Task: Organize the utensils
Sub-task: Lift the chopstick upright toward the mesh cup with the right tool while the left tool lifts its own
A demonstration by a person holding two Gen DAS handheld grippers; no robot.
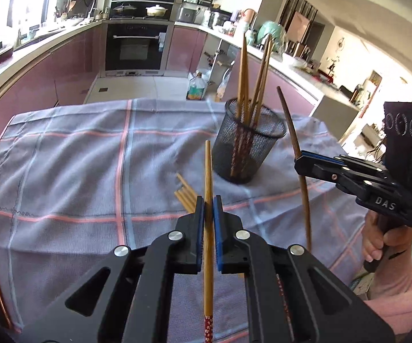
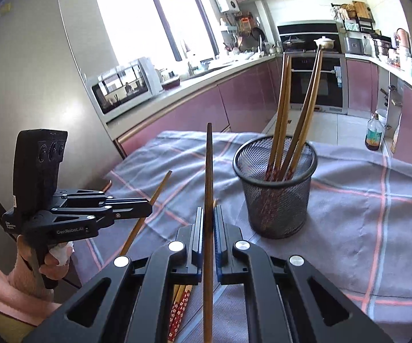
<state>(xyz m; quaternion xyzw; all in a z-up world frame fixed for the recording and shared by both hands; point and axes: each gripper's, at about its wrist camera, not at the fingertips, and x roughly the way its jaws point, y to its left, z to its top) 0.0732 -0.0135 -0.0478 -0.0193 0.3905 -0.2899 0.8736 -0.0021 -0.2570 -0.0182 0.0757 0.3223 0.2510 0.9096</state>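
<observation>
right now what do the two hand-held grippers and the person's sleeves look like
Both are black plastic with silver rivets on the linkage arms and blue pads inside the fingers. The left hand-held gripper has a pistol handle, a boxy top with three round lenses, and white "GenRobot.AI" lettering. The right hand-held gripper shows "DAS" on its side. Both sleeves are pink.

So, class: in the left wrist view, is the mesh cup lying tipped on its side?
No, the mesh cup stands upright on the cloth with chopsticks in it.
</observation>
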